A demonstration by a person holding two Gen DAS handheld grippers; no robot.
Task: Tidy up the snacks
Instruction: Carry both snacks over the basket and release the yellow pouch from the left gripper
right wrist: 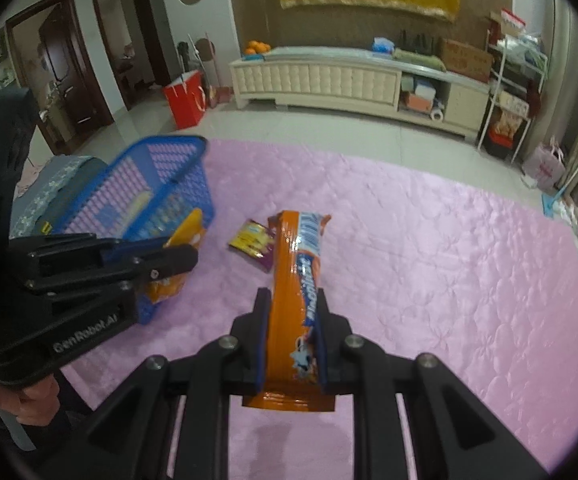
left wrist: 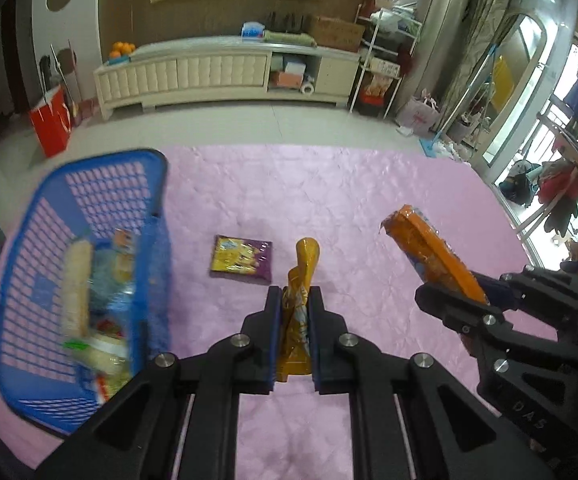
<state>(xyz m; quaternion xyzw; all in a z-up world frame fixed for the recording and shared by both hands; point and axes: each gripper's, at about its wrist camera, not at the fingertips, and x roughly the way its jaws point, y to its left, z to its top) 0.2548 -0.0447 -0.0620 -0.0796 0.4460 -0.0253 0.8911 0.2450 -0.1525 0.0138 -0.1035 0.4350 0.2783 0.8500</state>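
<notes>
Snack packets hang clamped in both grippers above a pink quilted mat (left wrist: 369, 200): the left gripper (left wrist: 295, 312) pinching a yellow-orange pouch (left wrist: 303, 280), the right gripper (right wrist: 293, 336) an orange biscuit roll (right wrist: 295, 264), beyond them a purple-and-yellow packet (left wrist: 243, 259) and a part-filled blue basket (left wrist: 89, 184).

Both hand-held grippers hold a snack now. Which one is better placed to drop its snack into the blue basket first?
Probably the left hand-held gripper: its yellow packet is right beside the blue basket.

Blue basket (left wrist: 89, 216) and its snacks (left wrist: 89, 300) are motion-blurred.
</notes>
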